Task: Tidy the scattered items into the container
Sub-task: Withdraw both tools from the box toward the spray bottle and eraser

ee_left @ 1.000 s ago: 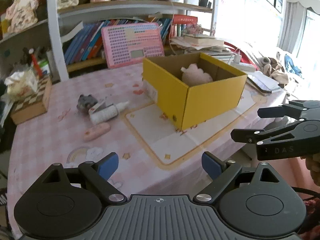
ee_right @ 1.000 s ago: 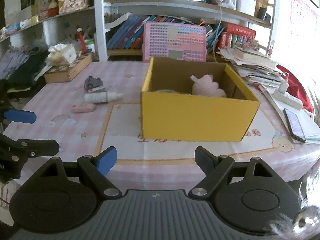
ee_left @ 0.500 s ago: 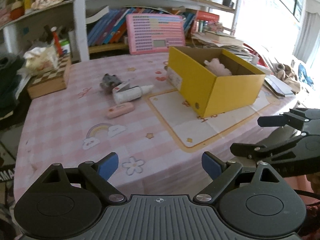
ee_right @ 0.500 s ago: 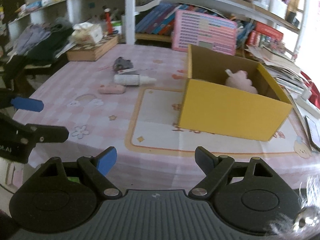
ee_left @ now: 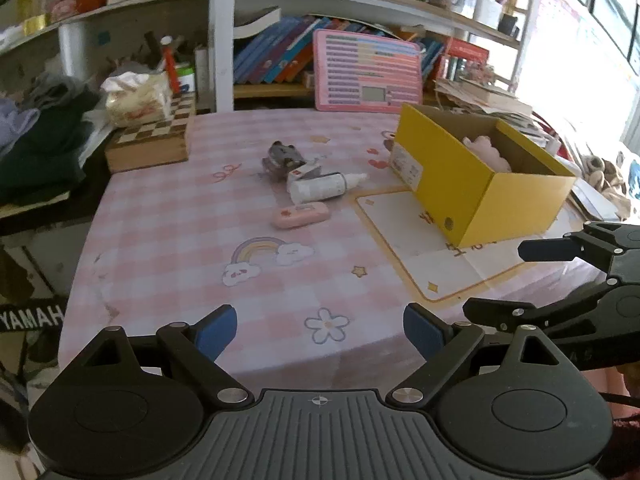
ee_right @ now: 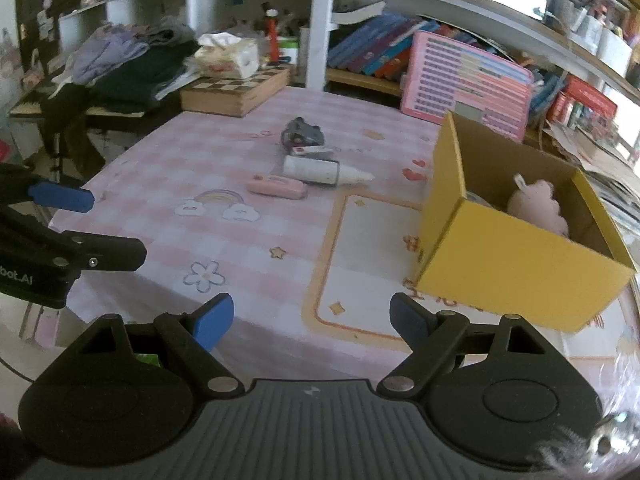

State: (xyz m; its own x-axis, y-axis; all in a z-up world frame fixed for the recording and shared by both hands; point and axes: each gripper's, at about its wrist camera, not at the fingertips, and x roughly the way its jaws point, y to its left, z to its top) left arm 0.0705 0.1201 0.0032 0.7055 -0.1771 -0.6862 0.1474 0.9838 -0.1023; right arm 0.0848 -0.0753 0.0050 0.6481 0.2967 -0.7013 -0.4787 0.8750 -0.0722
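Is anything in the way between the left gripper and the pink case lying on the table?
Nothing visible. The left gripper is open and empty at the table's near edge, and only bare tablecloth lies between it and the pink case. The white bottle and grey toy lie beyond the case, not before it.

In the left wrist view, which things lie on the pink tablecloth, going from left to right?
Chessboard box → pink case → white bottle → yellow box. The small grey item overlaps the case and bottle sideways, so I leave it out.
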